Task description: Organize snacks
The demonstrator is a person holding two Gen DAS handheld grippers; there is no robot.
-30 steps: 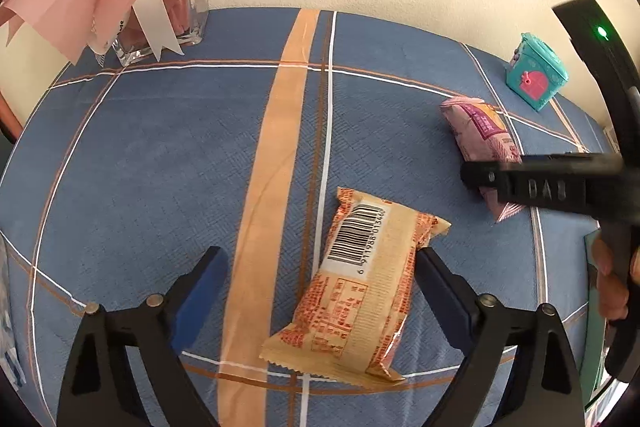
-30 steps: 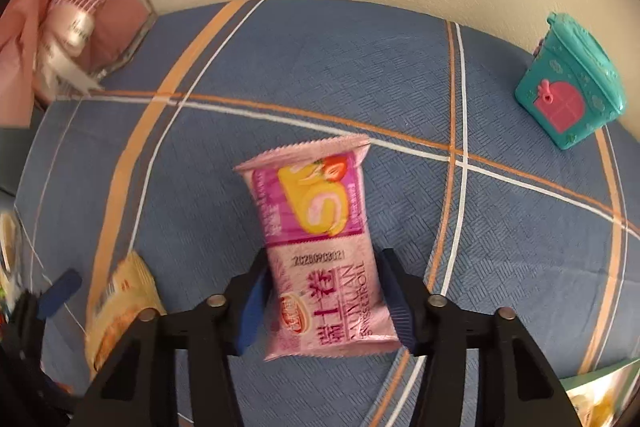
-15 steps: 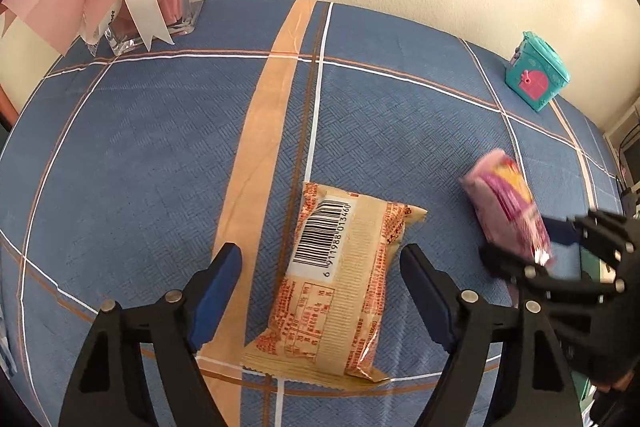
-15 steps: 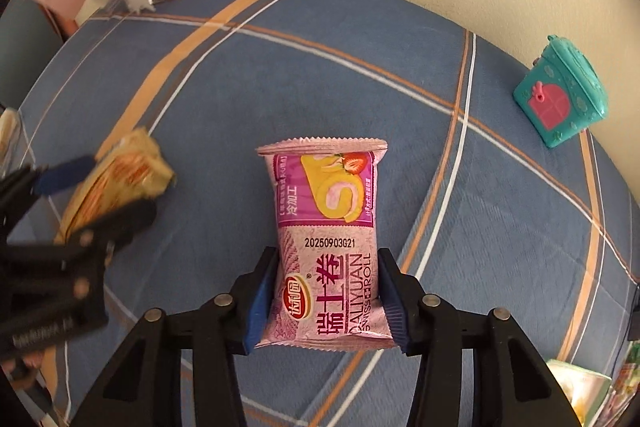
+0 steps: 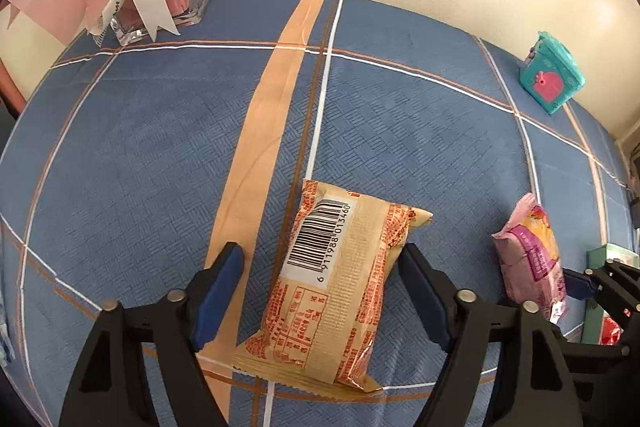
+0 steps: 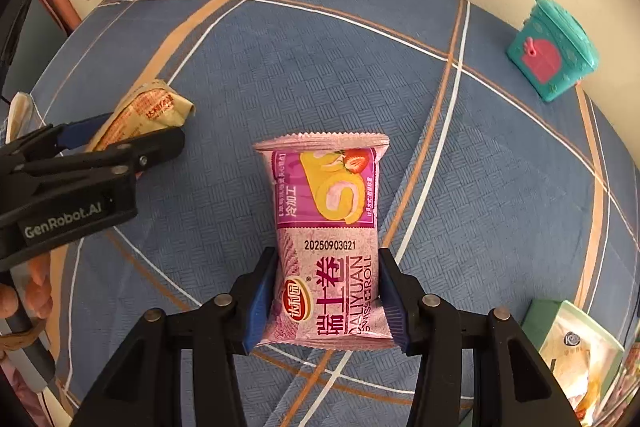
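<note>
The pink Swiss roll packet (image 6: 326, 247) is pinched by the right gripper (image 6: 326, 301) above the blue tablecloth (image 6: 280, 75). The left gripper (image 5: 320, 291) has just been closing around the beige snack packet (image 5: 336, 283) lying on the cloth; its left pad is still apart from it.

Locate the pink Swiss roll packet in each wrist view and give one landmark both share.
Left wrist view: pink Swiss roll packet at the right edge, low.
Right wrist view: same packet centre, between the pads.
Shared landmark: teal toy house, upper right in both.
</note>
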